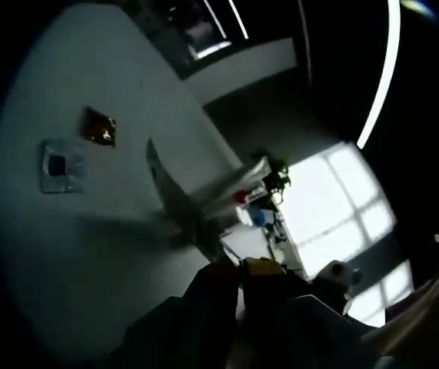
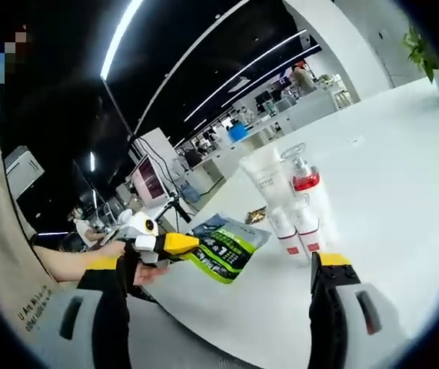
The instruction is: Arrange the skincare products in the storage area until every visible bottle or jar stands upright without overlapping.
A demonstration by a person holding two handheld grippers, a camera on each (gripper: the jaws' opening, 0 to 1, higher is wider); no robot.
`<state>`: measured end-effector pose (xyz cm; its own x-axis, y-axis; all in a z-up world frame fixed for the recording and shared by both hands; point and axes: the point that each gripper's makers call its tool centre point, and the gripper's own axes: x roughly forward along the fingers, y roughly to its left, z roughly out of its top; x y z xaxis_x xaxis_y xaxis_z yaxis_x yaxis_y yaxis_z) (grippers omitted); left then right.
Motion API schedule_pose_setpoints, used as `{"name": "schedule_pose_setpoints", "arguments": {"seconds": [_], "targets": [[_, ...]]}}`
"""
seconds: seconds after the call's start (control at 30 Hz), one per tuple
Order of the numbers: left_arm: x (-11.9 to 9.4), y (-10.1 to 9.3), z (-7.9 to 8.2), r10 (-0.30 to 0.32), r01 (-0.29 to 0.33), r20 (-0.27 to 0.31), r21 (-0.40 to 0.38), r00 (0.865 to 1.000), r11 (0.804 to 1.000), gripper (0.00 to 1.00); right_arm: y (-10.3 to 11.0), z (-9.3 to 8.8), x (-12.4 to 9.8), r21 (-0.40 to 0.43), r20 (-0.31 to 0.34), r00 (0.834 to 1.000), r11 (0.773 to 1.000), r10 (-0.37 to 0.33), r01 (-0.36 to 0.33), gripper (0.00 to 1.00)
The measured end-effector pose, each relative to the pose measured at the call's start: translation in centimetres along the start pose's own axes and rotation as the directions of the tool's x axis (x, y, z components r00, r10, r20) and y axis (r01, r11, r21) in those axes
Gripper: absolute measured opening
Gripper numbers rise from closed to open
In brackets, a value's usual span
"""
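Note:
In the right gripper view, a white tube (image 2: 265, 178), a clear pump bottle with a red band (image 2: 304, 178) and two small white bottles with red bands (image 2: 284, 231) stand upright, close together, on the white table (image 2: 404, 192). My right gripper (image 2: 217, 261) is open in front of them, holding nothing. My left gripper (image 2: 182, 244) comes in from the left, shut on the edge of a green packet (image 2: 227, 247) held above the table. In the dark, tilted left gripper view, my left gripper (image 1: 244, 269) has its jaws close together, and a blurred grey strip (image 1: 171, 192) rises from them.
A small brown sachet (image 2: 256, 215) lies behind the green packet. The left gripper view has a brown sachet (image 1: 98, 125) and a silver sachet (image 1: 61, 165) flat on the pale table (image 1: 88, 254). A person's hand (image 2: 148, 273) holds the left gripper. Desks and monitors stand far behind.

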<state>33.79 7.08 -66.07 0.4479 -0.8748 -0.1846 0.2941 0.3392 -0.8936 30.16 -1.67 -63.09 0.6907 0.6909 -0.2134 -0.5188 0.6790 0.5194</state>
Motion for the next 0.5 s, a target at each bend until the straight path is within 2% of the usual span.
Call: {"name": "schedule_pose_setpoints", "arguments": {"seconds": [0.13,0.27,0.5], "targets": [[0.5,1.5,-0.7,0.049,-0.048,-0.035,0.025,0.998,0.999,0.00,-0.4,0.2,-0.4,-0.002,0.007,1.000,1.000,-0.018,0.018,1.00],[1.0,2.6,-1.6,0.091,-0.088,-0.070,0.050,0.993,0.995,0.00,-0.9,-0.3,-0.7,-0.026,-0.021,0.999,0.999,-0.037,0.037,1.00],[1.2,4.2,-2.2,0.153,-0.145,-0.092,0.087,0.984,0.986,0.00,-1.1,-0.7,-0.8,-0.009,-0.029,0.999,0.999,-0.042,0.041,1.00]]}}
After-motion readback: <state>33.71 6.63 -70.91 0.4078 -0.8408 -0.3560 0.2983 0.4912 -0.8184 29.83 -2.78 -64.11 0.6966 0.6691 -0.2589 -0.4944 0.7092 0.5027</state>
